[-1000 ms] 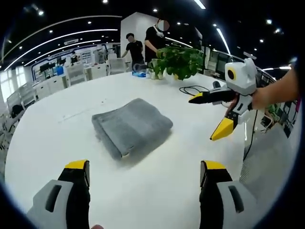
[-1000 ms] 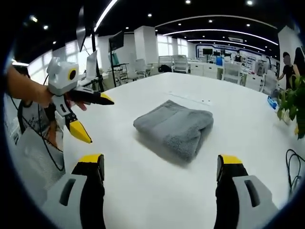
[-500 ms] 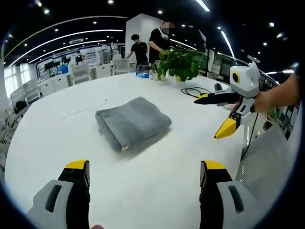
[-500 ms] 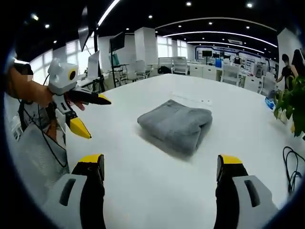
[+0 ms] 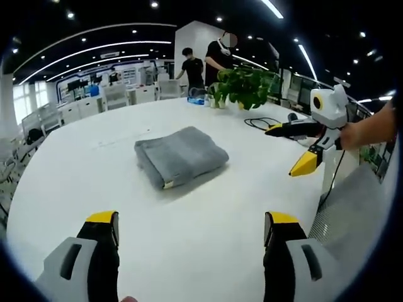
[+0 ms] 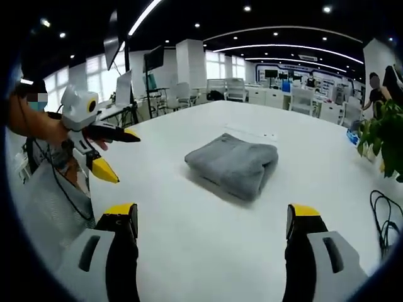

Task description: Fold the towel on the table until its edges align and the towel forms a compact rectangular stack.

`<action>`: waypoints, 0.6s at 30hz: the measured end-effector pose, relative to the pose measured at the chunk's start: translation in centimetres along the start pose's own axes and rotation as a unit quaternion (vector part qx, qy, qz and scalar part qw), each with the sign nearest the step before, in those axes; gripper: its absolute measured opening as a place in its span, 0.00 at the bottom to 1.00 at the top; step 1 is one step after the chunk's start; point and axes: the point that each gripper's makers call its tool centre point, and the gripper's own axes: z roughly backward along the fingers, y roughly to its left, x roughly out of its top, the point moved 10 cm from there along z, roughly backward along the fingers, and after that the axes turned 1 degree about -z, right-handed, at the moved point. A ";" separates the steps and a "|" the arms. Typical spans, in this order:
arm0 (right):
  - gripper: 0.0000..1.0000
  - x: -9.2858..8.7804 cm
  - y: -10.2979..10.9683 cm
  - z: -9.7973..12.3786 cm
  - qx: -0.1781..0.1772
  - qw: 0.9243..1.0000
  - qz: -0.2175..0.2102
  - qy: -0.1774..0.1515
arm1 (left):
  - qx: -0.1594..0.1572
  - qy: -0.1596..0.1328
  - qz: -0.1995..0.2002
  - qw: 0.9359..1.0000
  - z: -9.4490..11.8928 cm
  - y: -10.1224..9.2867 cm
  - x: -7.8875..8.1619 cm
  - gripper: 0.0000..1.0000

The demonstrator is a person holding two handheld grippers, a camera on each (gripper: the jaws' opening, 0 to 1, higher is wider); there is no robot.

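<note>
A grey towel (image 5: 181, 156) lies folded into a thick rectangular stack on the white table (image 5: 189, 220); the right gripper view has the same towel (image 6: 233, 163) near the table's middle. My left gripper (image 5: 189, 229) is open, well short of the towel, with nothing between its jaws. My right gripper (image 6: 214, 226) is open too, back from the towel. In the left gripper view the right gripper (image 5: 303, 146) hangs open in a hand at the right. The left gripper (image 6: 108, 152) is seen open at the left of the right gripper view.
A potted green plant (image 5: 244, 85) and a black cable (image 5: 259, 121) sit at the table's far side; the plant (image 6: 385, 137) and cable (image 6: 384, 214) also show at the right. Two people (image 5: 208, 60) stand behind. Desks and chairs (image 6: 264, 88) fill the room.
Both cameras have pulled back and up, so the towel looks smaller and farther. The towel itself stays folded and in place. Both grippers remain open.
</note>
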 end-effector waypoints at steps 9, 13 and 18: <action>0.99 -0.9 1.0 1.7 -0.009 1.000 -0.018 -0.015 | 0.012 -0.006 0.010 1.000 1.2 -1.0 -0.7 0.99; 0.99 -1.2 1.5 2.6 -0.013 1.000 -0.012 -0.023 | 0.020 -0.021 0.008 1.000 2.2 -1.5 -0.6 0.98; 0.99 -1.1 1.8 3.5 -0.024 0.999 -0.020 -0.032 | 0.027 -0.032 0.011 0.999 3.2 -1.7 -0.3 0.98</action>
